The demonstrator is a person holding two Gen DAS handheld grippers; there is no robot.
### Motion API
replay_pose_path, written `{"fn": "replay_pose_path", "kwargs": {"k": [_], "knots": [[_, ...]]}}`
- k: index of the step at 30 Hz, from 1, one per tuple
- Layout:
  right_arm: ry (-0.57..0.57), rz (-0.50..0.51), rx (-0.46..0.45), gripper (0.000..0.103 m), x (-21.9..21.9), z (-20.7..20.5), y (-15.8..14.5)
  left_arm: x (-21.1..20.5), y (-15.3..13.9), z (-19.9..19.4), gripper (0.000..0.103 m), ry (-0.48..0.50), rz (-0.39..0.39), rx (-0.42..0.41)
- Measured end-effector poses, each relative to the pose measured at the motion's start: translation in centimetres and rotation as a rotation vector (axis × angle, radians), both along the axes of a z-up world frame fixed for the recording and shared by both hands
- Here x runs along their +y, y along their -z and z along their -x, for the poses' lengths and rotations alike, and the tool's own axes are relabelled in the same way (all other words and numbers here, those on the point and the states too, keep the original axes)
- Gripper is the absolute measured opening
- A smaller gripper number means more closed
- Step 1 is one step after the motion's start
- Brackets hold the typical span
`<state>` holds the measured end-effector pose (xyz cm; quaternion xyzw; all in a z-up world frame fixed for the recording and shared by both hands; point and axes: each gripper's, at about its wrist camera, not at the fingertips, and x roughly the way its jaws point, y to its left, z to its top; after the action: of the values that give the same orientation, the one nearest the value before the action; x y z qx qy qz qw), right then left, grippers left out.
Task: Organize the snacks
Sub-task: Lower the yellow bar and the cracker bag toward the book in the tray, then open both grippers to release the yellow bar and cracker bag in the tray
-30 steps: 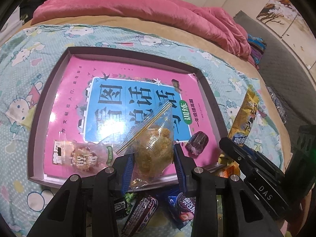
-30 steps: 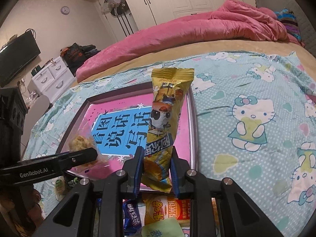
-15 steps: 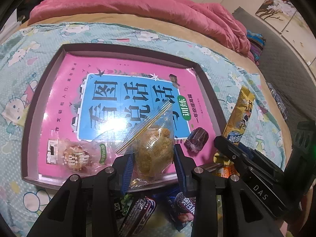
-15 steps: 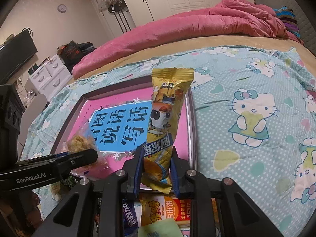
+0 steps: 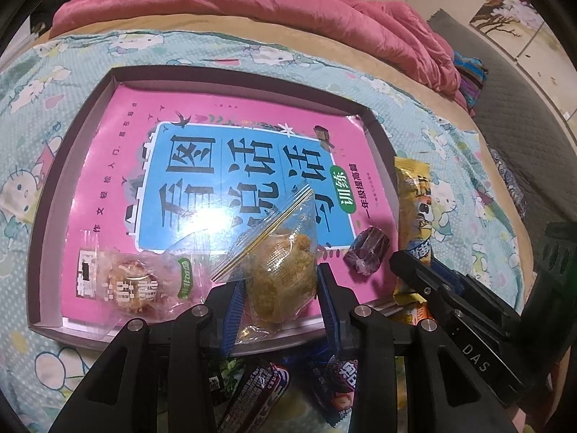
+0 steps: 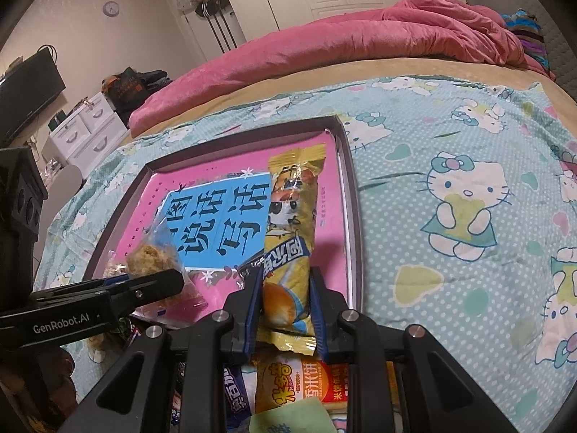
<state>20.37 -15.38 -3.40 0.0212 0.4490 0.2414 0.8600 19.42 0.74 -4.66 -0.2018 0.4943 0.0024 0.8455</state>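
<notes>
A shallow dark tray (image 5: 68, 137) lined with a pink and blue book cover lies on the bed. My left gripper (image 5: 279, 299) is shut on a clear zip bag of golden crumbly snack (image 5: 281, 263), held over the tray's near edge. In the tray lie a round pastry in clear wrap (image 5: 133, 285) and a small dark wrapped candy (image 5: 366, 252). My right gripper (image 6: 285, 303) is shut on a long yellow snack packet (image 6: 288, 223), which reaches over the tray's right side. The same packet (image 5: 414, 213) and the right gripper's black fingers (image 5: 411, 265) show at the right of the left wrist view.
Loose snack packets lie under the grippers, among them dark bars (image 5: 252, 397) and an orange rice-cracker pack (image 6: 303, 382). The teal cartoon-cat sheet (image 6: 465, 195) spreads right of the tray. A pink quilt (image 6: 324, 47) is heaped at the far side.
In both views the tray and bed have slid a little lower, as both grippers tip slightly. Each gripper keeps its hold on its packet.
</notes>
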Motion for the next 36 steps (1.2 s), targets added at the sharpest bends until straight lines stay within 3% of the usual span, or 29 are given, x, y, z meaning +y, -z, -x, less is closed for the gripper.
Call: {"fn": "replay_pose_path", "kwargs": {"k": [19,31,36], "knots": [[0.021,0.026,-0.006,0.026,0.45,-0.57,0.67,-0.21,0.51,-0.26,0.040,0.003,0.005,0.011],[0.041,-0.019,0.020,0.026,-0.08,-0.72,0.39,-0.19,0.41,-0.14,0.041,0.006,-0.006,0.020],[0.030,-0.018,0.005,0.037,0.05,-0.45,-0.14,-0.06,0.26,0.03,0.041,-0.008,-0.004,0.019]]}}
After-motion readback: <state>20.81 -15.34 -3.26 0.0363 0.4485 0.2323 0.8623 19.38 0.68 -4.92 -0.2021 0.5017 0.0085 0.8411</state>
